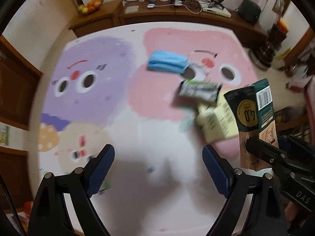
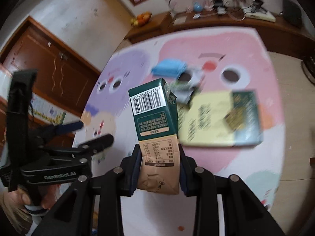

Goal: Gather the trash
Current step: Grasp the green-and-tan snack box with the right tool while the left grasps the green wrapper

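My right gripper is shut on a green and brown carton and holds it upright above the table; the carton also shows at the right of the left wrist view. My left gripper is open and empty above the near part of the table, and shows at the left of the right wrist view. On the table lie a blue face mask, a crumpled green and white wrapper and a yellow and green box.
The table is covered with a pastel cartoon cloth. A wooden sideboard behind it carries cables, chargers and a fruit bowl. Wooden cabinets stand to the left. A fan stands on the floor at the right.
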`<state>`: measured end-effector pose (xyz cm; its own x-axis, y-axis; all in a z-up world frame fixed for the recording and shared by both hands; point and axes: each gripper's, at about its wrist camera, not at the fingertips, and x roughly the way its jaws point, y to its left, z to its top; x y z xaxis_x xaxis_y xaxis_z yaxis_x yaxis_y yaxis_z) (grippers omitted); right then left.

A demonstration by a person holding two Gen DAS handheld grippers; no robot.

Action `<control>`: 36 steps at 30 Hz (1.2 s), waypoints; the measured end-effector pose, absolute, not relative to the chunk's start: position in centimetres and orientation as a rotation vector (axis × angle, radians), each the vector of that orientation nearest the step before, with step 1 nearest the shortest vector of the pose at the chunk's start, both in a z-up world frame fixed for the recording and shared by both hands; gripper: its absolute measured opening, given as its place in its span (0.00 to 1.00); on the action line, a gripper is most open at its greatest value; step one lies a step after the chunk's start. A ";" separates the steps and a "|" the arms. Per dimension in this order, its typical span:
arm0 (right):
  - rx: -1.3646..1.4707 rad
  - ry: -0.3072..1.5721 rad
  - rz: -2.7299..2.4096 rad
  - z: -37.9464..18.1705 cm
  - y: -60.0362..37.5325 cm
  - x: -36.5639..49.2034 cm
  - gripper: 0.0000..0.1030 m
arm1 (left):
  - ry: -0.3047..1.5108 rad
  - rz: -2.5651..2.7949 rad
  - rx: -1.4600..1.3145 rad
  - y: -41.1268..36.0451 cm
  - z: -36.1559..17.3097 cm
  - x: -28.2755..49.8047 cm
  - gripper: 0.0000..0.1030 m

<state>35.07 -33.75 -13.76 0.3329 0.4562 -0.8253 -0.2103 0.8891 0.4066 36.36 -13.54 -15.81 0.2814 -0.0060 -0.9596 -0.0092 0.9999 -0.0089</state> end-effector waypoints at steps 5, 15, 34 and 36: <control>0.232 1.134 0.361 -13.8 -36.2 38.7 0.32 | 1.322 0.001 -0.159 -14.7 -17.1 41.1 0.87; 0.258 1.146 0.317 -16.6 -37.6 42.7 0.32 | 1.427 0.180 -0.552 -14.2 -22.9 47.0 0.87; 0.298 1.167 0.340 -18.3 -36.7 42.6 0.32 | 1.398 0.251 -0.530 -13.5 -24.2 48.5 0.08; 0.307 1.162 0.345 -18.1 -36.5 42.2 0.32 | 1.374 0.241 -0.504 -13.1 -23.6 47.8 0.07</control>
<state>42.23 -36.49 -18.08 0.3563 0.4182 -0.8355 -0.1058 0.9065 0.4087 47.78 -13.06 -23.55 0.1927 -0.1257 -0.9732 -0.4490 0.8705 -0.2013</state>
